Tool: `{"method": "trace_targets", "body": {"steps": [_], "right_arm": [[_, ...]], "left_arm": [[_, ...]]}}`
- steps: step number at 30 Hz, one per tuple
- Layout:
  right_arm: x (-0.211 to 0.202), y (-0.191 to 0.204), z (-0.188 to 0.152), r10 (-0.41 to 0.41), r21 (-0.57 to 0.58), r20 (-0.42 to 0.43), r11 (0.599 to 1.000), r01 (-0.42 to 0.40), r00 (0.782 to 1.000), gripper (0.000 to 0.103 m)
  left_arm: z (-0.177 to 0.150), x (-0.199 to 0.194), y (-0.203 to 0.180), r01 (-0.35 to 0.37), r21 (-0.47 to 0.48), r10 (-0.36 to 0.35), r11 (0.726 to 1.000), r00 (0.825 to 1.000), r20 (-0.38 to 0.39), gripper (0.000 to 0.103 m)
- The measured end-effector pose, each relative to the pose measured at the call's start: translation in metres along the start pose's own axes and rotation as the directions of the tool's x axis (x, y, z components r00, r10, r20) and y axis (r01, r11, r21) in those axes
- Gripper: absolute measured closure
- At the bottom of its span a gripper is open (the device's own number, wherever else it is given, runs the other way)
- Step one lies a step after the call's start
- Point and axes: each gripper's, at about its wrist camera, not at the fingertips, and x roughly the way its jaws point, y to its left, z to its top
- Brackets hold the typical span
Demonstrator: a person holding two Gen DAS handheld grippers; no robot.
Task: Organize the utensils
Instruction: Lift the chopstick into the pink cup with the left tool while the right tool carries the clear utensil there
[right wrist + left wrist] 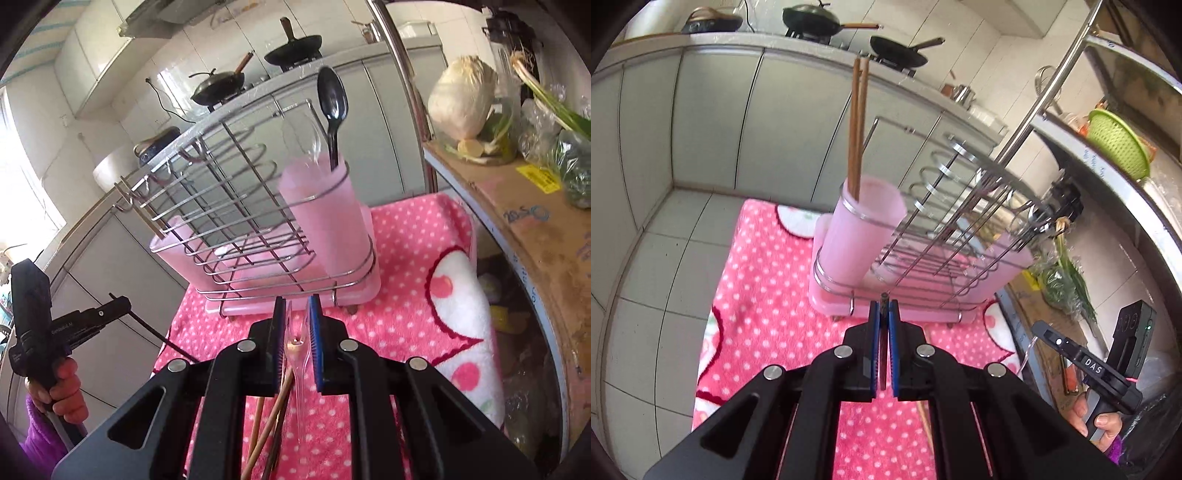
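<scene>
Left gripper [883, 308] jaws pinched on a thin dark utensil [884, 298], end-on, type unclear. Right gripper [297, 314] jaws part-open around a clear fork [295, 347], likely mid-pickup. Loose chopsticks [273, 417] near. Rack [236, 206] beyond; far-right cup [325, 221] holds a black spoon [332, 107].

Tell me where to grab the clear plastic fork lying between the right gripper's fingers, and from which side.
Grip the clear fork on its slim handle, coming straight down from above. It lies flat on the pink dotted blanket, lengthwise between the right gripper fingers, so they can probably close across its narrow width. Stay clear of the loose chopsticks beside it.
</scene>
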Motion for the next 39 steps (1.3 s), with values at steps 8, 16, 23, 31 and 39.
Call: {"method": "trace_targets", "body": {"steps": [8,16,23,31,39], "right_arm": [[-0.025,0.012,0.018,-0.006,-0.040,0.077,0.999,0.009,0.997,0.090],[-0.052,0.020,0.054,-0.003,-0.065,0.154,0.998,0.013,0.988,0.090],[-0.071,0.027,0.087,0.023,-0.075,0.197,0.997,-0.008,0.980,0.090],[-0.075,0.039,0.116,0.031,-0.100,0.215,0.995,-0.009,0.976,0.090],[-0.080,0.054,0.145,0.036,-0.121,0.238,0.993,-0.007,0.971,0.090]], "left_arm": [[0.016,-0.032,-0.022,0.028,0.043,-0.031,0.999,0.996,0.085,0.099],[0.036,-0.055,-0.035,0.023,0.070,-0.033,0.997,0.989,0.147,0.099],[0.054,-0.067,-0.042,0.022,0.082,-0.037,0.996,0.983,0.183,0.099],[0.069,-0.074,-0.045,0.019,0.082,-0.036,0.996,0.977,0.210,0.099],[0.093,-0.089,-0.044,-0.002,0.073,-0.017,0.997,0.965,0.260,0.099]]}}
